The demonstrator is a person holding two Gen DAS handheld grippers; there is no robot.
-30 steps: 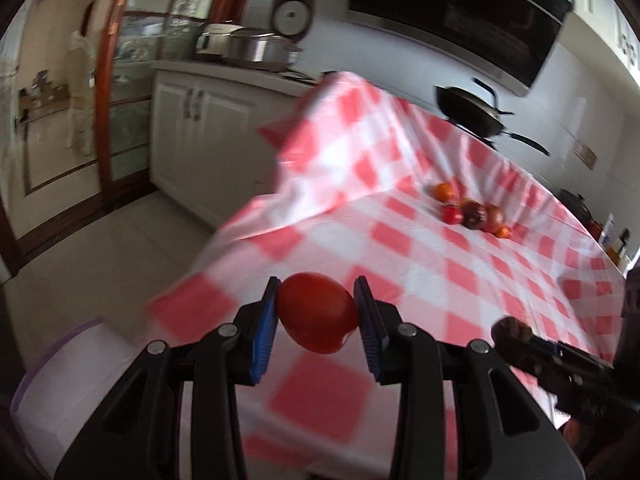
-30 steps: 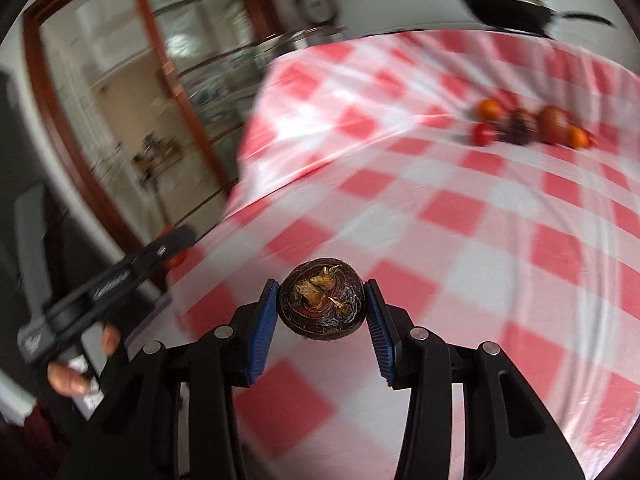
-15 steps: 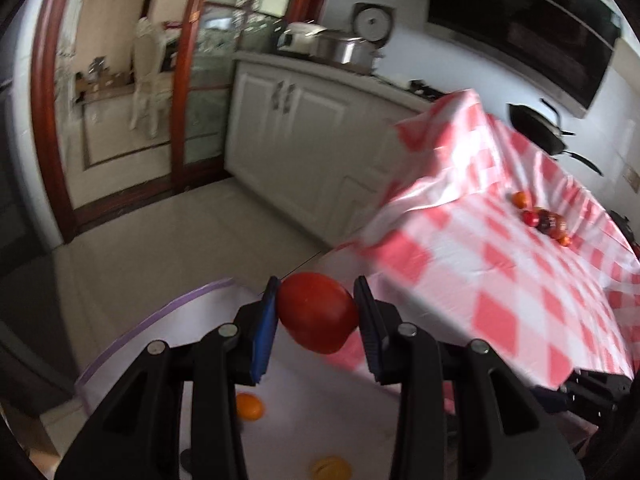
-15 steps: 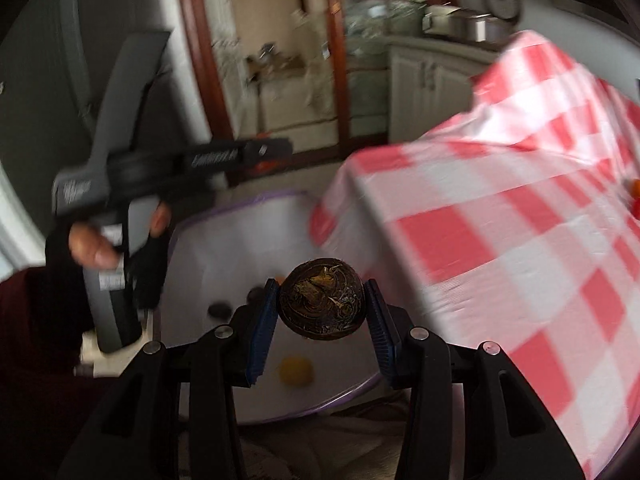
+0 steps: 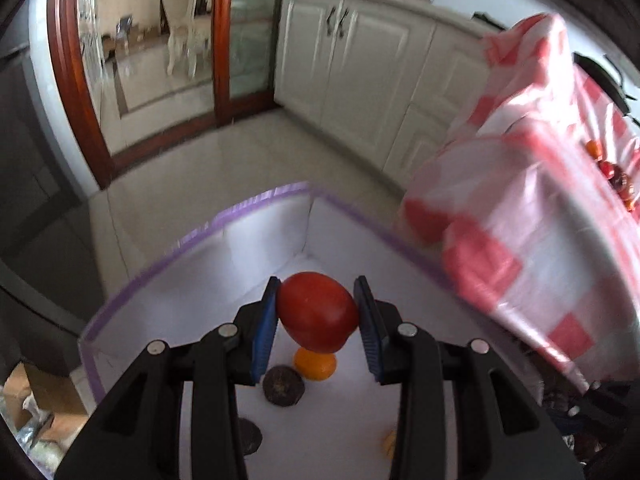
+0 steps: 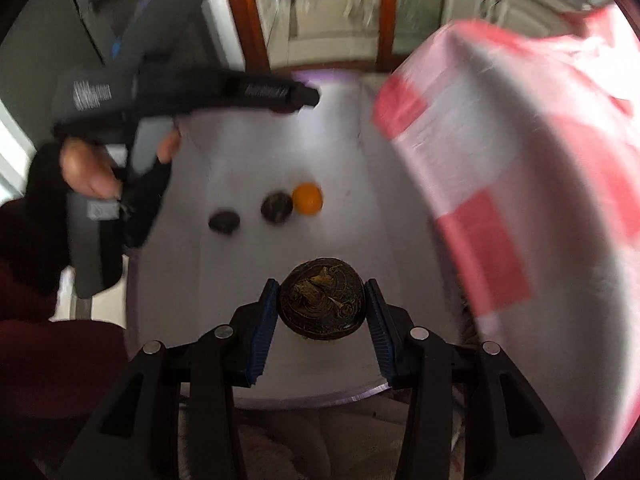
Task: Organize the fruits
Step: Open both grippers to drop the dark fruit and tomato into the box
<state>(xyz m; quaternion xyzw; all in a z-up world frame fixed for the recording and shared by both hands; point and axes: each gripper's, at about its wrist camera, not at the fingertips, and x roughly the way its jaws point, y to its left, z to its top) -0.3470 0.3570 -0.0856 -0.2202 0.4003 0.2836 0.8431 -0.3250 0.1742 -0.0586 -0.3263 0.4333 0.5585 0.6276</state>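
One red fruit [image 5: 316, 312] clamped in left claw [image 5: 316, 320], one dark fruit [image 6: 322, 304] in right claw [image 6: 322, 312]; three fruits in white bin [image 5: 256, 248].

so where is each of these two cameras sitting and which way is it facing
Left wrist: sits on the left gripper, angled down into the white bin beside the checked tablecloth; its own fingers clamp a red fruit.
Right wrist: sits on the right gripper, angled down over the same bin; its fingers clamp a dark brown fruit, and a hand holds the left gripper.
Shared: bin, tablecloth, orange fruit.
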